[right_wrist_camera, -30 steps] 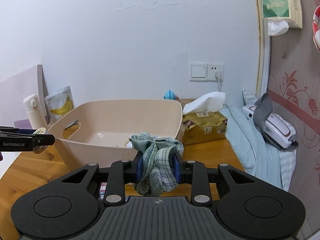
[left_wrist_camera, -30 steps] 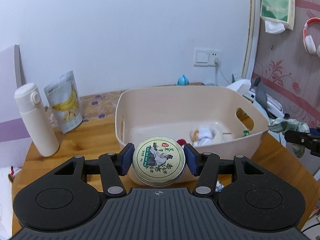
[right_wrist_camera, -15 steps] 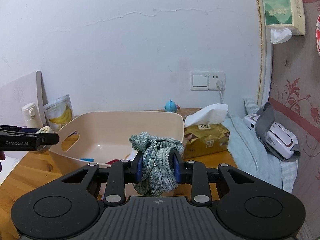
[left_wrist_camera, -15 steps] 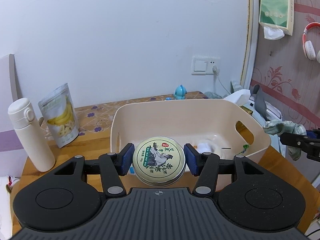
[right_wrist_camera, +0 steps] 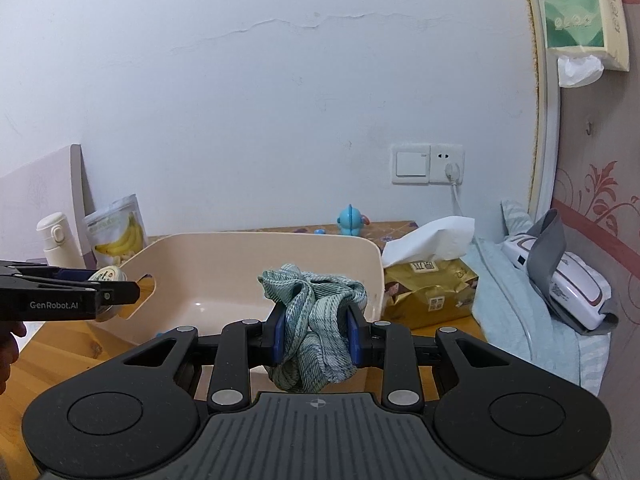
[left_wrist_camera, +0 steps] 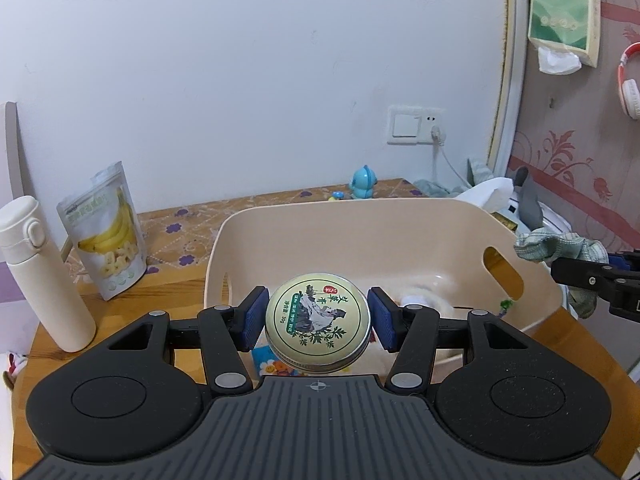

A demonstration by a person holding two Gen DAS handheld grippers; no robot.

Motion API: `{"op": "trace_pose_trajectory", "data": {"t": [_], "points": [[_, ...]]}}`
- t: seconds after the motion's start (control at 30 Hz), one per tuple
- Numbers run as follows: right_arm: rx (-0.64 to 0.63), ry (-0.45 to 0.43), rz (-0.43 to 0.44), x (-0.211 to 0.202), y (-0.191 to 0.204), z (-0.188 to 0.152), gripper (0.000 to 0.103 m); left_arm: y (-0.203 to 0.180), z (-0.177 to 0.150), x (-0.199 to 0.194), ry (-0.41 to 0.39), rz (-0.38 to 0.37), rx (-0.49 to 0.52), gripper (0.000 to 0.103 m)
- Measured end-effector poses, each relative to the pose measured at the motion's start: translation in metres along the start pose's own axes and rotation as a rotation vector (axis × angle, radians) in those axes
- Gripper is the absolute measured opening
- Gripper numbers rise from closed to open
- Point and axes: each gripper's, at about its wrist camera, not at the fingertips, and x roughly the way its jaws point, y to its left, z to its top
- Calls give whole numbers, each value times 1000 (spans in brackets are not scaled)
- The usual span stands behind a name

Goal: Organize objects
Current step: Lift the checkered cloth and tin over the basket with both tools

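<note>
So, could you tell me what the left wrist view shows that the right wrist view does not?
Only the left wrist view shows the headphones on the wall and the tin's printed lid, face on, in the left gripper. Only the right wrist view shows the golden tissue pack and the cloth close up in the right gripper. Both show the beige bin, the banana bag and the white bottle.

Black ribbed gripper (left_wrist_camera: 318, 322) bodies, silver screws, blue jaw pads (right_wrist_camera: 279, 334), white "GenRobot.AI" lettering.
</note>
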Motion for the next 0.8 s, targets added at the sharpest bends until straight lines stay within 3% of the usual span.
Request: {"op": "trace_pose_trajectory", "data": {"t": [0.8], "points": [[-29, 90, 17, 59, 3, -4, 29, -6, 6, 67, 100, -30, 0, 56]]}}
